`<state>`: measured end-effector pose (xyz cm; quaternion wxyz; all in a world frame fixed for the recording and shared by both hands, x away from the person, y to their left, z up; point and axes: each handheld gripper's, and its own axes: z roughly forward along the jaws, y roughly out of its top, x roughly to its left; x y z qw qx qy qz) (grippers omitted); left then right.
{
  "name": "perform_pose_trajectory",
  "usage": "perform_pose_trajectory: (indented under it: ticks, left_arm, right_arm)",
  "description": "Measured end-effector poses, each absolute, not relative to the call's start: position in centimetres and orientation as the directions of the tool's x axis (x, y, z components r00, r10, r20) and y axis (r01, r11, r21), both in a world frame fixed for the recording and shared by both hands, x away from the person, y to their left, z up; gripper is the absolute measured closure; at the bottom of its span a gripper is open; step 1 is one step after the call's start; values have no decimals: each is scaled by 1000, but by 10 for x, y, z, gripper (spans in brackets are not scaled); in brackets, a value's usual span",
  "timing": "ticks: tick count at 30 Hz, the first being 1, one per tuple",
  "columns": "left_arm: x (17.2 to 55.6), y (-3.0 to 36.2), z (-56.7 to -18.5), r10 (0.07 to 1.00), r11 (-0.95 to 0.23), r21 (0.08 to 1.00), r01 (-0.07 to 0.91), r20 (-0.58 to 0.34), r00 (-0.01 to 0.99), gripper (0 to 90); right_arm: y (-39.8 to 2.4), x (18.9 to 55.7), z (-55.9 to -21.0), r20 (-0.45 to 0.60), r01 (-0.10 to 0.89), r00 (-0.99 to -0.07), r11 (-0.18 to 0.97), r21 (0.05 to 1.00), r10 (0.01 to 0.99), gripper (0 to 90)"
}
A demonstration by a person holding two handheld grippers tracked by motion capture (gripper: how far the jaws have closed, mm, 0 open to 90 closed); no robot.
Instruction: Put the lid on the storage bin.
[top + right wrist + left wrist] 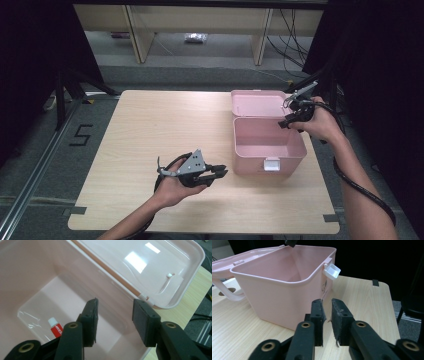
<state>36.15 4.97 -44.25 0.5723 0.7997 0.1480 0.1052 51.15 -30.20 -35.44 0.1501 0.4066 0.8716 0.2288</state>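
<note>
At the right side of the table (165, 125), in the high view, an open pink box (268, 145) is seen with its lid (255, 103) laid back on the far side. The right gripper (291, 119) is held over the box's far right rim; the left gripper (220, 172) is held just left of the box's near wall, pointing at it.

In the left gripper view, the jaws are seen nearly closed, a narrow gap between the pads and nothing in it; the box wall (279, 297) stands just beyond them.

In the right gripper view, the jaws are seen parted and empty, pointing down into the box. A small red tube with a white cap (56, 328) lies on the box floor, below and left of the fingers, its long axis running roughly away from the jaws, cap at the farther end. The right gripper is judged the nearer for any pick of it.
</note>
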Motion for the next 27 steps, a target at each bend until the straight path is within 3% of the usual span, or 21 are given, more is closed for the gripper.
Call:
perform_pose_trajectory:
  ticks: [12, 18, 27]
  left_arm:
    - [359, 43, -438, 354, -288, 956, 64, 44, 934, 869]
    - [357, 37, -438, 326, -272, 955, 116, -22, 945, 893]
    - [357, 27, -436, 324, -267, 957, 116, -24, 946, 896]
  right_arm:
    - [-310, 516, -348, -61, 673, -543, 478, 564, 837, 594]
    - [-314, 518, -344, -47, 692, -492, 424, 584, 869, 599]
    - [-320, 530, -344, -42, 704, -438, 372, 605, 898, 638]
